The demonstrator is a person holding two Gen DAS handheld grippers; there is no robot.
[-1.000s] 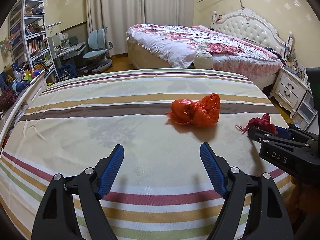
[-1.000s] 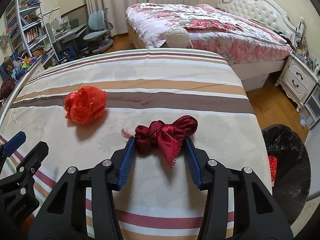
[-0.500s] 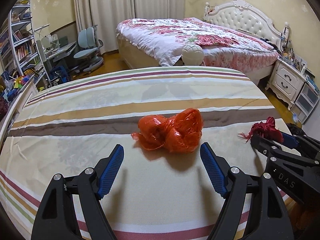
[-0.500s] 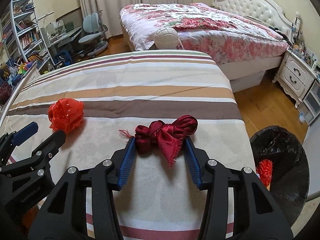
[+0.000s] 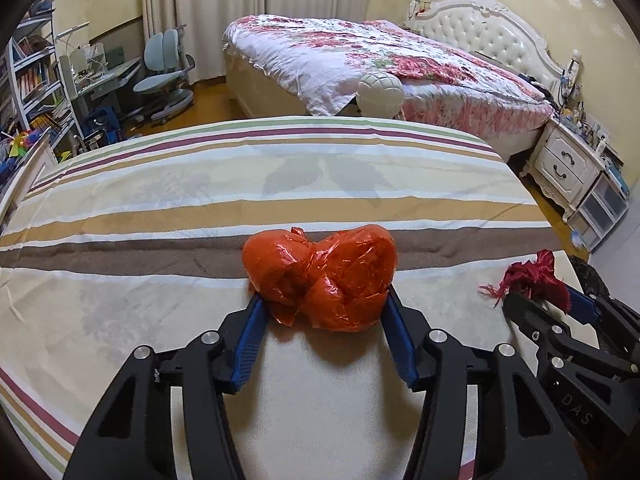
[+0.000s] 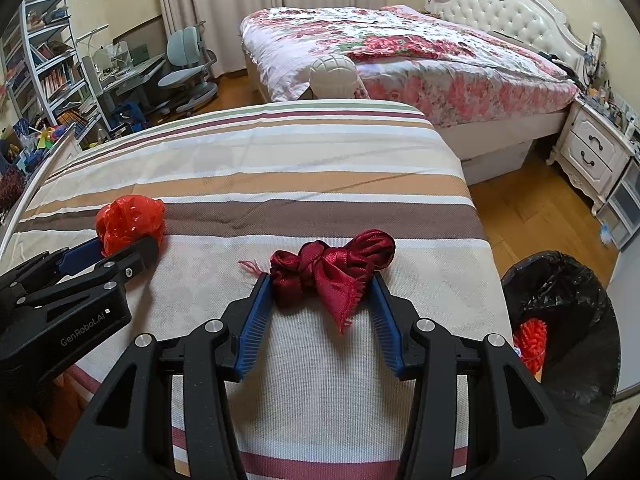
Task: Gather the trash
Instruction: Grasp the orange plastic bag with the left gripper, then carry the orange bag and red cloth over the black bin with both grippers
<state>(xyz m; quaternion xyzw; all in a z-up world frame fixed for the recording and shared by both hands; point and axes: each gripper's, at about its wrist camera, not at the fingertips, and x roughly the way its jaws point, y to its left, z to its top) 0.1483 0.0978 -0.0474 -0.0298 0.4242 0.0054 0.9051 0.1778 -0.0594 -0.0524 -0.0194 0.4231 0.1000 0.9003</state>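
Observation:
A crumpled orange plastic bag (image 5: 320, 276) lies on the striped bedsheet (image 5: 200, 208). My left gripper (image 5: 324, 296) has the bag between its blue pads, and the jaws are closing, with both pads touching the bag's sides. To its right, my right gripper (image 6: 320, 277) is shut on a knotted dark red ribbon (image 6: 328, 268), which is held just above the sheet near the bed's right edge. In the right wrist view, the left gripper (image 6: 120, 246) and the orange bag (image 6: 128, 224) sit at the left. The left wrist view catches the right gripper (image 5: 540, 300) with the ribbon (image 5: 532, 276) at the right.
A black-lined trash bin (image 6: 560, 280) stands on the wooden floor off the bed's right side, with a red fuzzy item (image 6: 530, 340) inside. Beyond are a floral bed (image 6: 400, 52), a white ball (image 6: 334, 76), a nightstand (image 6: 592, 152), and a desk with chairs (image 6: 184, 68).
My left gripper moved forward to the orange bag and its jaws narrowed around it. The right gripper stayed put, still holding the ribbon.

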